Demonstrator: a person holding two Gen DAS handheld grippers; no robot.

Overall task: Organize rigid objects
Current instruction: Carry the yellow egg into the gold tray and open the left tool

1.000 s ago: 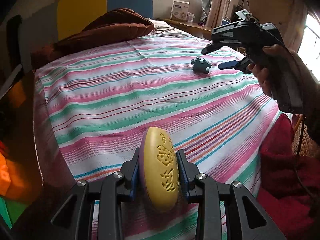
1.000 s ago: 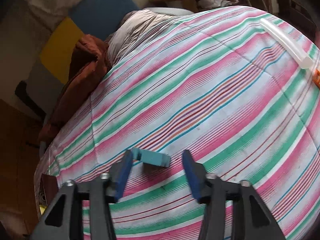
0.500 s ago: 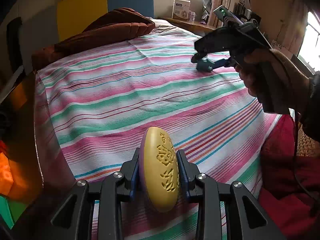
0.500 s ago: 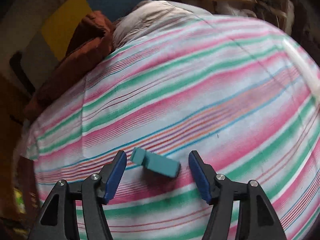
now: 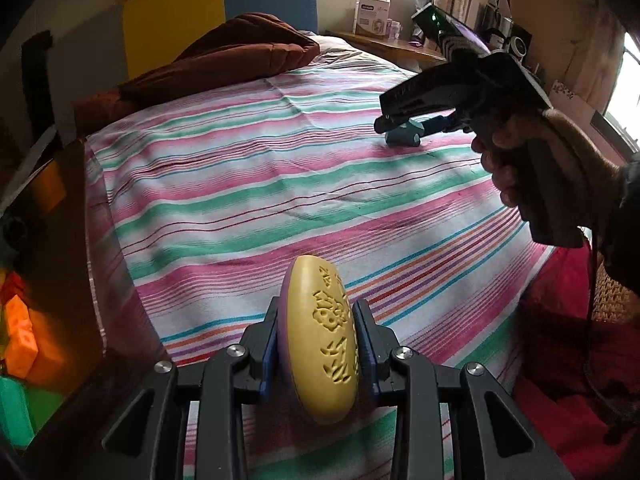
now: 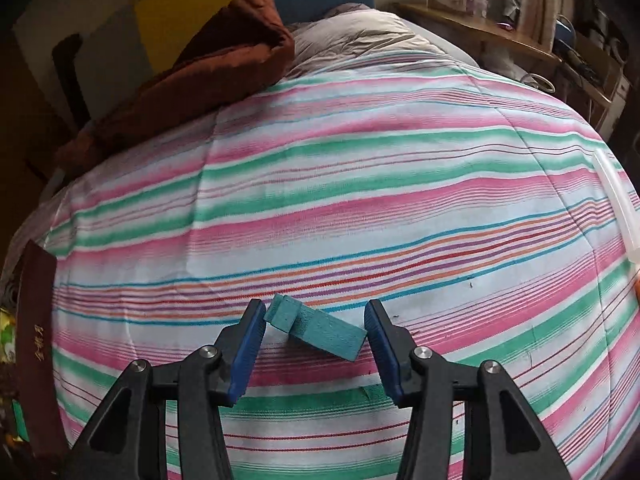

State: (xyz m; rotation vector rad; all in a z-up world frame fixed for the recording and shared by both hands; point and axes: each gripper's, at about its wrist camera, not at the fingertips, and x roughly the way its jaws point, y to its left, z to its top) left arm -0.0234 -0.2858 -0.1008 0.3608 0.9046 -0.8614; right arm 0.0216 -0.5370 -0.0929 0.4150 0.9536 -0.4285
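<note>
Left tool [image 5: 320, 340]: clamped on the yellow oval piece [image 5: 323, 340], embossed face to the right pad, held just above the near edge of the striped bed cover [image 5: 240, 184]. Nothing to do there but hold.

Mid-bed: bare cover, brown blanket [image 5: 224, 56] bunched at the head end.

Right tool [image 6: 313, 338]: fingers apart, straddling the teal block [image 6: 320, 330], which lies flat on the bed cover, skewed across the gap. Its notched end looks to be touching the left pad [image 6: 250, 340]; far corner just short of the right pad. Contact hard to confirm through the fisheye. From the left wrist view the tool is low over the block [image 5: 403, 136], right hand [image 5: 532, 168] on the grip.

Step in hand: pre-grasp on the teal block. Next move, my read: close squarely. Block sits diagonal, so expect it to rotate or squirt out unless the tool is yawed to match its long sides first. Soft bedding will give, so don't press down.
</note>
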